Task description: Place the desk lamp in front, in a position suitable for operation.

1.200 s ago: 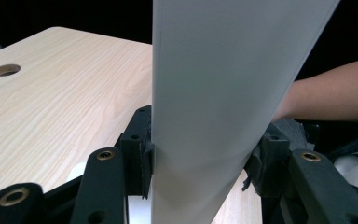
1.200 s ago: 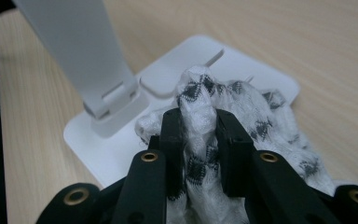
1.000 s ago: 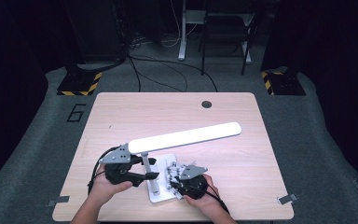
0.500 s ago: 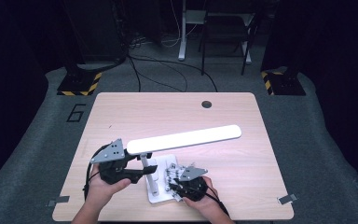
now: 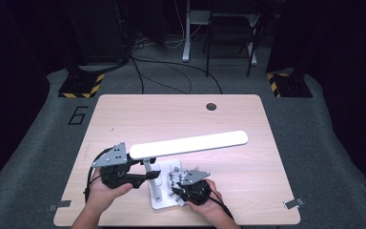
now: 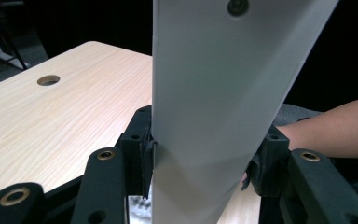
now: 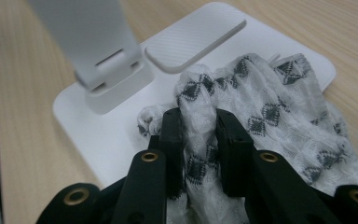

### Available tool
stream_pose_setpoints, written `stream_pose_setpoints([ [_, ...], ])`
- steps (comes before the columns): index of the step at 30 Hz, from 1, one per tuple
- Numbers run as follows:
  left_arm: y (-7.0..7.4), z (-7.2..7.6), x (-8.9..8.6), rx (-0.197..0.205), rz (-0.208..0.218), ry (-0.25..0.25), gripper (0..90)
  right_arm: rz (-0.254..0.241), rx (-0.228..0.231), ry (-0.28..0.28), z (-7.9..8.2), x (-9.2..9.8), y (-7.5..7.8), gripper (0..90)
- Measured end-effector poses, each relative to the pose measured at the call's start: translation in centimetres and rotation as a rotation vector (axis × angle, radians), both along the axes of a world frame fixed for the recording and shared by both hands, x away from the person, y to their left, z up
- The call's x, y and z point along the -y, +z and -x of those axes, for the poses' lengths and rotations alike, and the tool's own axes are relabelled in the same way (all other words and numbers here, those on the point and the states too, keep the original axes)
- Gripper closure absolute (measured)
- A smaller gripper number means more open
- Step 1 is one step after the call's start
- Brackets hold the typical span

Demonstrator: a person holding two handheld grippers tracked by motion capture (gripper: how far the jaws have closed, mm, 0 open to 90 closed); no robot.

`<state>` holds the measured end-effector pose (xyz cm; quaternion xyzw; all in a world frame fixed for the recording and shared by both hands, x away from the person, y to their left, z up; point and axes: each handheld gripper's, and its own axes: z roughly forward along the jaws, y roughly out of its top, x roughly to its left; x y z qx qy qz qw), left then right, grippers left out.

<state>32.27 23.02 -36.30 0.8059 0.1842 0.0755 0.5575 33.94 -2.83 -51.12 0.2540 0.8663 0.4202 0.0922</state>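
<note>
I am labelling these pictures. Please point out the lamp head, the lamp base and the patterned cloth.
lamp head [image 5: 188, 144]: high view, middle of the long white bar.
lamp base [image 7: 88, 133]: right gripper view, bare white plate beside the post.
patterned cloth [image 7: 270, 112]: right gripper view, spread part lying on the base.

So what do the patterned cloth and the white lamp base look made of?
The white cloth with grey diamond pattern looks like thin woven fabric: open weave, soft crumpled folds. The flat white lamp base looks like matte plastic, probably; its raised pad shows fine ribbed texture.

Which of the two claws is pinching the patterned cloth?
The right claw, shut on the white-and-grey cloth lying on the lamp base. The left claw straddles the lamp's white light bar instead.
</note>
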Motion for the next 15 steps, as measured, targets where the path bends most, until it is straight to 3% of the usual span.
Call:
stream_pose_setpoints([
  [3, -0.1, 0.1, 0.0, 0.002, -0.004, 0.005, 51.2, -0.021, 0.01, -0.014, -2.0, -0.1, -0.3, 74.4],
  [7, -0.2, 0.3, 0.4, 0.039, -0.036, 0.028, 51.9, -0.038, 0.017, -0.065, -4.1, -0.7, -0.4, 74.4],
  [9, -0.2, 0.2, 0.3, 0.033, -0.038, 0.018, 52.0, -0.017, 0.045, -0.08, -5.4, -1.3, -0.4, 74.3],
  [15, -0.4, 0.0, 0.2, 0.029, -0.025, 0.009, 51.7, -0.018, 0.039, -0.154, -8.3, -2.3, -0.3, 74.3],
])
